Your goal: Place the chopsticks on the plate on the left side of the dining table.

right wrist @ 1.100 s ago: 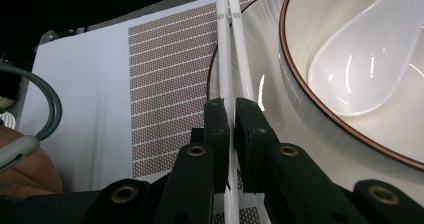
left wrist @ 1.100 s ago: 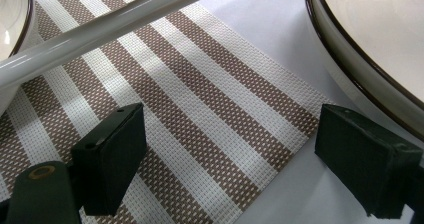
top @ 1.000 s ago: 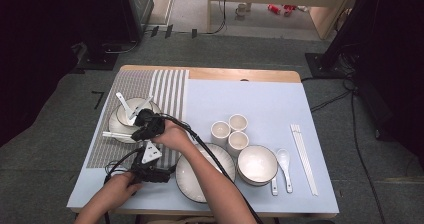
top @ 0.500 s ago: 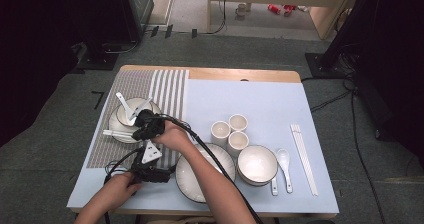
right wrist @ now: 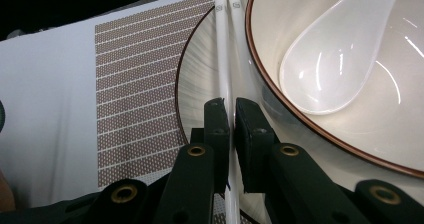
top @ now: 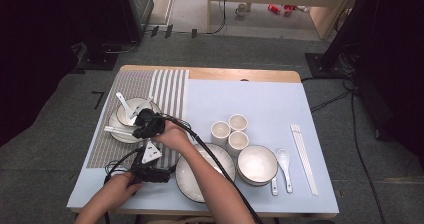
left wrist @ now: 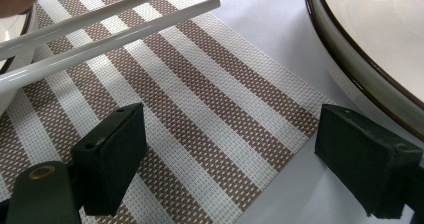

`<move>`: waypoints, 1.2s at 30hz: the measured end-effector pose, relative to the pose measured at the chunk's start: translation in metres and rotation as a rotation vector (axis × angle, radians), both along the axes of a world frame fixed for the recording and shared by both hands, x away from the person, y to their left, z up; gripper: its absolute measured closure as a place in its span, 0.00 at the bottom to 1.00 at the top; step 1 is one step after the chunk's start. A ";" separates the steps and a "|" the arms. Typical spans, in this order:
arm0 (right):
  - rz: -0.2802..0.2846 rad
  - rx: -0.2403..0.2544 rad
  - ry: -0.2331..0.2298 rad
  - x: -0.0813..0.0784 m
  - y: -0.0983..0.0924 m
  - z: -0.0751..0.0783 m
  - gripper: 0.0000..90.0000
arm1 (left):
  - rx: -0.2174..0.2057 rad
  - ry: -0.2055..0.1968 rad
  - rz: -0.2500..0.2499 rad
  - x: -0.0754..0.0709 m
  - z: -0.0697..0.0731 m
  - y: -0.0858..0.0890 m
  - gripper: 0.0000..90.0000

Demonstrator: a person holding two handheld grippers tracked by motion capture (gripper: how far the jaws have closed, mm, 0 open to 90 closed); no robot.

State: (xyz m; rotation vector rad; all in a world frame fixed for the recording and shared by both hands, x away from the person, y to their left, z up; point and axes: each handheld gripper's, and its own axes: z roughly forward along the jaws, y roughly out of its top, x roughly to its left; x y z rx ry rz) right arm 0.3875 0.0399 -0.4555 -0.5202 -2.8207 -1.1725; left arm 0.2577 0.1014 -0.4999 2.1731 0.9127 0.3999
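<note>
My right gripper (right wrist: 229, 114) is shut on a pair of white chopsticks (right wrist: 223, 44). They lie across a small brown-rimmed plate (right wrist: 197, 89) beside a bowl (right wrist: 360, 149) that holds a white spoon (right wrist: 335, 59). From above, that gripper (top: 140, 126) hovers over the plate (top: 119, 135) on the striped placemat (top: 165, 86), and the chopsticks (top: 113, 130) stick out to its left. My left gripper (left wrist: 225, 159) stands open, low over the placemat (left wrist: 200, 114), with nothing between its jaws. The held chopsticks (left wrist: 110, 29) cross above it. In the high view it (top: 151, 164) sits near the table's front edge.
A large plate (top: 189, 184) lies at the front, just right of my left gripper. Three cups (top: 220, 132) stand mid-table, with a second bowl (top: 256, 164), two spoons (top: 285, 161) and another pair of chopsticks (top: 304, 156) to the right. The blue mat's far half (top: 250, 96) is bare.
</note>
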 end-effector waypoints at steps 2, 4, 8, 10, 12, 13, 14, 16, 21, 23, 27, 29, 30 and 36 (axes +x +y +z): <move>0.000 0.003 -0.002 0.000 0.000 0.000 0.94 | 0.000 0.000 0.000 0.000 0.000 0.000 0.15; 0.000 0.003 -0.005 0.000 0.000 0.000 0.94 | 0.000 0.000 0.000 0.000 0.000 0.000 0.15; -0.003 0.005 -0.004 0.000 0.000 -0.001 0.93 | 0.000 0.000 0.000 0.000 0.000 0.000 0.15; -0.005 0.005 -0.001 0.000 0.000 -0.001 0.93 | -0.001 0.000 0.000 0.000 0.000 0.000 0.15; -0.006 0.005 0.003 0.000 0.000 -0.001 0.92 | 0.000 0.000 0.000 0.000 0.000 0.000 0.15; -0.005 0.009 0.009 0.000 0.000 -0.001 0.90 | 0.000 0.000 0.000 0.000 0.000 0.000 0.15; -0.007 0.011 0.016 0.000 0.000 -0.001 0.90 | 0.000 0.000 0.000 0.000 0.000 0.000 0.15; -0.009 0.009 0.016 -0.001 0.000 0.000 0.90 | 0.000 0.000 0.000 0.000 0.000 0.000 0.15; -0.005 0.015 0.015 -0.002 -0.001 0.002 0.89 | 0.001 -0.001 -0.002 0.000 0.000 0.000 0.15; -0.001 0.023 0.019 -0.003 -0.001 0.004 0.87 | 0.001 -0.001 -0.003 0.000 0.000 0.000 0.15; 0.001 0.029 0.011 -0.004 -0.002 0.008 0.87 | -0.002 -0.003 -0.001 0.000 0.000 0.000 0.15; 0.002 0.031 0.008 -0.004 -0.002 0.008 0.88 | -0.002 -0.003 -0.001 0.000 0.000 0.000 0.15; 0.000 0.032 0.009 -0.003 -0.002 0.008 0.88 | -0.001 -0.003 -0.001 0.000 0.000 0.000 0.15; 0.009 0.010 0.019 -0.005 0.001 0.002 0.88 | 0.001 -0.001 -0.002 0.000 0.000 0.000 0.15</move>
